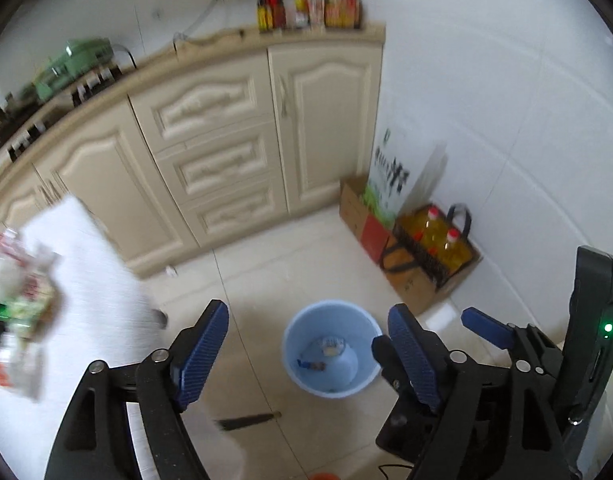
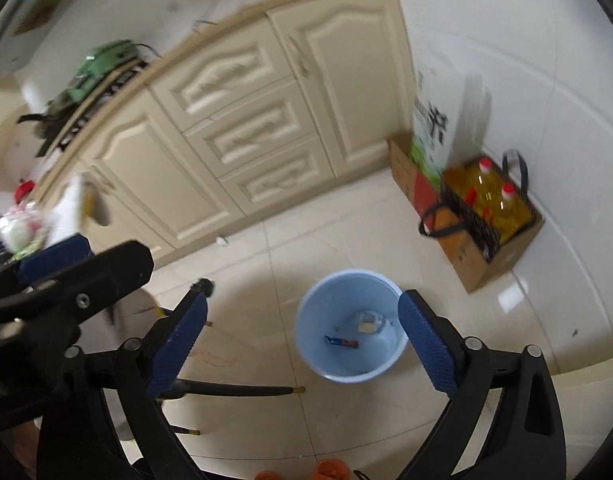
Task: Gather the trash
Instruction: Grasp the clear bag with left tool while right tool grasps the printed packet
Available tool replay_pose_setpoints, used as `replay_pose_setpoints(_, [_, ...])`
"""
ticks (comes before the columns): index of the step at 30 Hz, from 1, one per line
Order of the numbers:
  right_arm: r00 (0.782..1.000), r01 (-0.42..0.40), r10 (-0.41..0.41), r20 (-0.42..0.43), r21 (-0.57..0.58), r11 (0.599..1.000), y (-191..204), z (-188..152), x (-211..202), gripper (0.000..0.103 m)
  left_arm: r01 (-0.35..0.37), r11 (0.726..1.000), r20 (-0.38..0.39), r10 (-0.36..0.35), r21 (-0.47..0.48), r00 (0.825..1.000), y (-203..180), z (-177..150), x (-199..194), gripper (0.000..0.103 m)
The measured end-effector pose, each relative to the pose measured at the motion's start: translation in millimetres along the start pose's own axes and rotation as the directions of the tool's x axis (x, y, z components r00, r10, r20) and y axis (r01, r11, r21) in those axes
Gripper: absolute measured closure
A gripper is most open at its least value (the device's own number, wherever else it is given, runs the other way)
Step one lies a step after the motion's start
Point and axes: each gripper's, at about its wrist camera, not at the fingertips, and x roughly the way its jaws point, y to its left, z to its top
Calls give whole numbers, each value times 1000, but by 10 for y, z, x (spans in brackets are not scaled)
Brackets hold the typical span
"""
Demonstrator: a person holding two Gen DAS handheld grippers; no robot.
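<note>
Left wrist view: a kitchen seen from above, angled down. Beyond the left gripper (image 1: 306,360) runs a long cream cabinet (image 1: 210,136) with carved doors and drawers; its countertop (image 1: 210,46) carries a green appliance (image 1: 72,66) far to the left and a cluster of bottles (image 1: 310,0) at its far end. Left of the gripper lies a white desk (image 1: 78,264) with blurred packets (image 1: 14,300) at its left edge. Ahead and to the right, against the tiled wall, stands a cardboard box (image 1: 422,276) holding yellow oil bottles (image 1: 438,236). On the pale tiled floor (image 1: 290,264), directly ahead between the blue fingertips (image 1: 202,356), stands a light blue bin (image 1: 330,348), well below the gripper. Inside it lie a pale crumpled scrap (image 1: 332,346) and a small dark wrapper (image 1: 312,366). The left gripper is released, jaws apart with nothing between them.

In the right wrist view the right gripper (image 2: 302,344) is likewise released and spread wide, empty, with the same bin (image 2: 352,326) ahead between its fingers. The left gripper shows at its left side.
</note>
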Motion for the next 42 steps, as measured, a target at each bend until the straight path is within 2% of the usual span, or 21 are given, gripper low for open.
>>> replay_pose_setpoints(3, [998, -31, 34, 52, -57, 998, 319, 30, -329, 3, -15, 1000, 77, 17, -21, 997, 208, -165, -551, 23])
replay_pose_setpoints(5, [994, -57, 66, 87, -105, 993, 578, 47, -555, 1, -34, 999, 119, 38, -37, 992, 364, -304, -857, 14])
replay_pose_setpoints(8, [988, -75, 97, 119, -178, 981, 969, 50, -803, 0, -87, 993, 168, 100, -84, 981, 665, -537, -1253, 8])
replay_pose_setpoints(12, [983, -78, 114, 141, -242, 967, 1412, 17, -944, 0, -170, 961, 188, 212, -219, 959, 1182, -835, -1542, 2])
replay_pose_setpoints(16, [983, -90, 134, 128, -304, 948, 1804, -42, -915, 0, -240, 909, 111, 292, -341, 950, 1656, -1095, -1488, 1])
replay_pose_setpoints(17, [983, -94, 139, 118, -323, 942, 1913, -63, -879, 0, -265, 884, 71, 314, -386, 947, 1821, -1198, -1447, 1])
replay_pose_setpoints(18, [984, -97, 142, 112, -338, 936, 1992, -85, -850, 0, -270, 870, 53, 319, -412, 946, 1921, -1262, -1413, 1])
replay_pose_setpoints(22, [986, -113, 152, 71, -388, 915, 2315, -174, -667, 0, -250, 811, -26, 279, -528, 960, 2306, -1542, -1205, 1])
replay_pose_setpoints(26, [988, -121, 150, 36, -416, 901, 2488, -229, -506, 0, -208, 771, -77, 203, -602, 976, 2565, -1668, -955, 4])
replay_pose_setpoints(28, [989, -121, 145, 25, -427, 896, 2545, -237, -429, 0, -219, 745, -107, 197, -629, 975, 2650, -1720, -857, 6])
replay_pose_setpoints(29, [990, -120, 142, 19, -430, 895, 2569, -233, -385, 0, -234, 737, -127, 199, -635, 972, 2680, -1781, -815, 10])
replay_pose_setpoints(31, [990, -121, 138, 9, -436, 892, 2607, -209, -304, 0, -220, 738, -135, 175, -638, 975, 2687, -1811, -768, 19])
replay_pose_setpoints(34, [992, -113, 128, 3, -443, 889, 2659, -158, -187, 0, -230, 745, -137, 184, -626, 973, 2680, -1853, -770, 22])
replay_pose_setpoints(36, [992, -116, 126, -5, -442, 889, 2685, -109, -100, 0, -224, 766, -123, 188, -603, 974, 2610, -1941, -841, 26])
replay_pose_setpoints(37, [991, -120, 130, -8, -443, 889, 2708, -91, -66, 0, -213, 772, -116, 179, -599, 977, 2647, -1855, -791, 29])
replay_pose_setpoints(40, [989, -142, 147, -24, -456, 879, 2806, -36, 61, 0, -162, 791, -95, 131, -590, 987, 2758, -1861, -857, 38])
replay_pose_setpoints(41, [987, -155, 157, -34, -458, 875, 2846, -20, 117, 0, -150, 798, -93, 118, -583, 989, 2855, -1786, -875, 45])
replay_pose_setpoints(42, [984, -176, 171, -53, -456, 872, 2883, 6, 190, 0, -139, 811, -86, 109, -569, 990, 2850, -1870, -965, 50])
